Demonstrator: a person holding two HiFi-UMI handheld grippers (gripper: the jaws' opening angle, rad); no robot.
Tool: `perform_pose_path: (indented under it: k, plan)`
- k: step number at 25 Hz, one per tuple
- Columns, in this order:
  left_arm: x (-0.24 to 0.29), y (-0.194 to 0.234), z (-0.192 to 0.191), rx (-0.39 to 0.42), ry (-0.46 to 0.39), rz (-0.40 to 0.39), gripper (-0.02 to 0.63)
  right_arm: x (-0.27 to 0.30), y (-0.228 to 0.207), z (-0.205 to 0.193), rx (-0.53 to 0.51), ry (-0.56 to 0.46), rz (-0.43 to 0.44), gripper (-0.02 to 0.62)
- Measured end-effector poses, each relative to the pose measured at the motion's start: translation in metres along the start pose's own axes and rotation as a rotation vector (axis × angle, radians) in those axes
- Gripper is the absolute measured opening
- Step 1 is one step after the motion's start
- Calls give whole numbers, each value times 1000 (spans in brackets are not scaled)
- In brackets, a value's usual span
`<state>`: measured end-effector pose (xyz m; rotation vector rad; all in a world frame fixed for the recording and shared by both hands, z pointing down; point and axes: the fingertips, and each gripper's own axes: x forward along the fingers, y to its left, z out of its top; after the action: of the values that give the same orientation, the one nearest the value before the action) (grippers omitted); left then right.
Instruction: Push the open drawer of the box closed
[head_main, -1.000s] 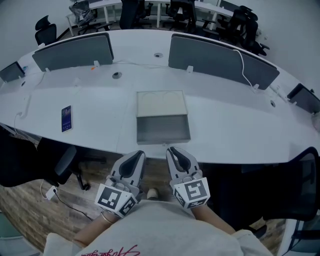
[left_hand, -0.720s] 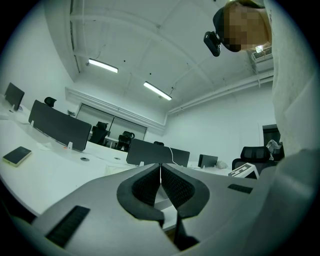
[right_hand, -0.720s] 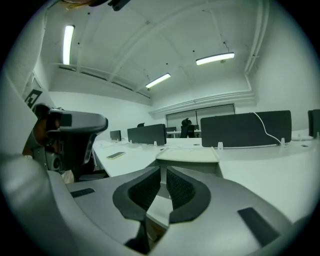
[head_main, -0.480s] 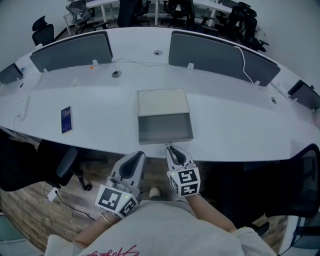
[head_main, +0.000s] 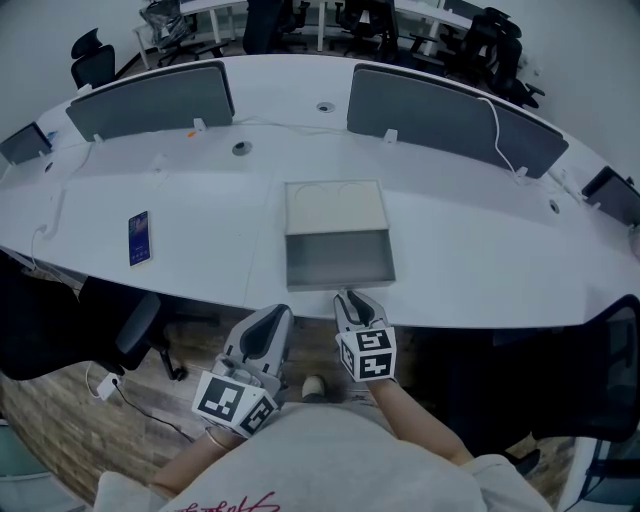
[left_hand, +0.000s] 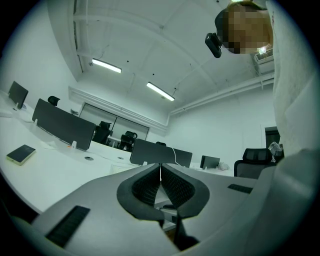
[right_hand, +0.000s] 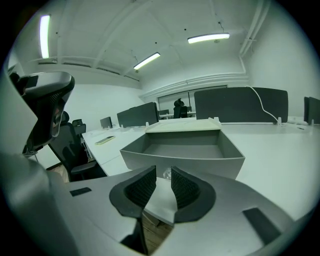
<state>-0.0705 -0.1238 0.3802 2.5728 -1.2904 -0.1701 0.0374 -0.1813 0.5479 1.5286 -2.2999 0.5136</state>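
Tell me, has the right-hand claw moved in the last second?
Yes. The right claw has edged forward toward the near edge of the table, closer to the drawer. Its jaws are opening, with nothing between them.

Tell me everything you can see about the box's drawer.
The drawer is a grey open-topped tray, plastic by its look, empty inside. It stands pulled well out of the pale box, toward the near edge of the white desk. A small round knob sits on its front wall. The right gripper is before that wall, jaws opening, nothing between them, the knob beyond.
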Motion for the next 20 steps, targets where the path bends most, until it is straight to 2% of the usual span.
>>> perform_pose_path:
  k: [10,20]
  plan:
    - [-4,6,1,-10,-5,19,18,12,-7,-7,-12,16,-53,83]
    - [-2,4,2,-7,-8,10,18,19,-6,-12,60,64,-58,86]
